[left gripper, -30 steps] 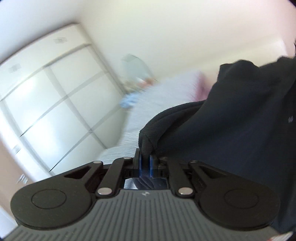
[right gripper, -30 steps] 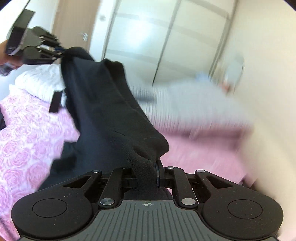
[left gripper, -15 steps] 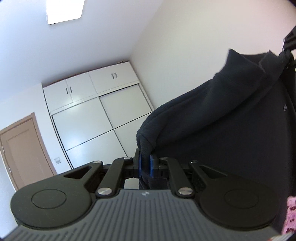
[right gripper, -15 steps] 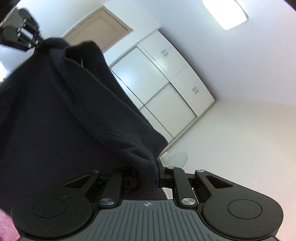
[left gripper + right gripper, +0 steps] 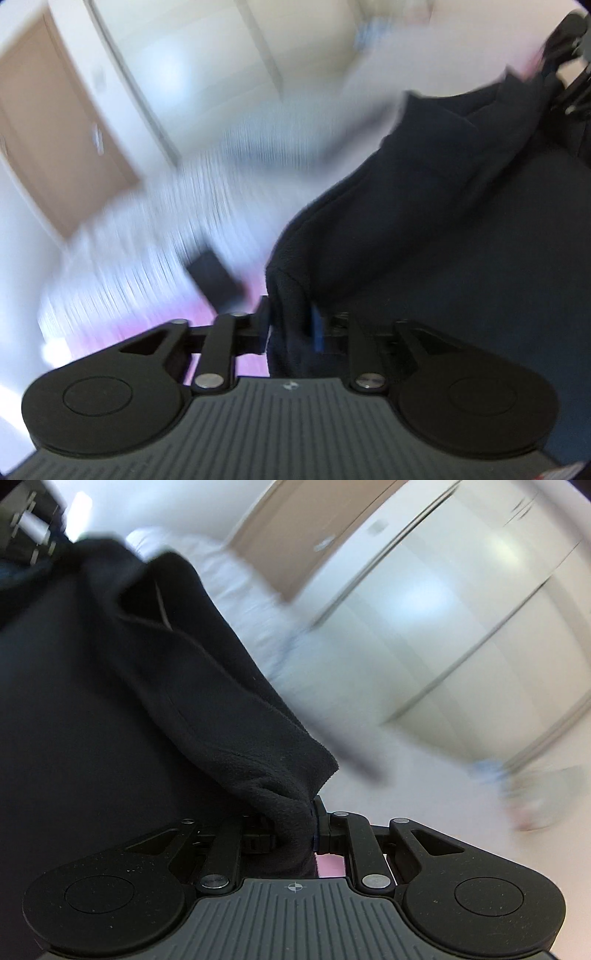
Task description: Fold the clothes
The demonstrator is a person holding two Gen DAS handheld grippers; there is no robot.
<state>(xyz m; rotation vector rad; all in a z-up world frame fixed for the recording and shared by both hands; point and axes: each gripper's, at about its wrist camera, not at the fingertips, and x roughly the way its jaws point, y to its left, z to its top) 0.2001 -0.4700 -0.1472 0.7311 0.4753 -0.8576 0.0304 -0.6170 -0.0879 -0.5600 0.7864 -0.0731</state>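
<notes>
A brown door [image 5: 55, 122] stands far left, with a pale wardrobe [image 5: 207, 74] to its right, both blurred. Nearer lies a bed [image 5: 122, 295] with striped white and pink covers, and a dark flat object [image 5: 216, 278] rests on it.

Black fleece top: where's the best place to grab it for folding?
By its two top corners, coming from each side. The left gripper and right gripper each pinch one there, so the black fleece top hangs spread between them.
</notes>
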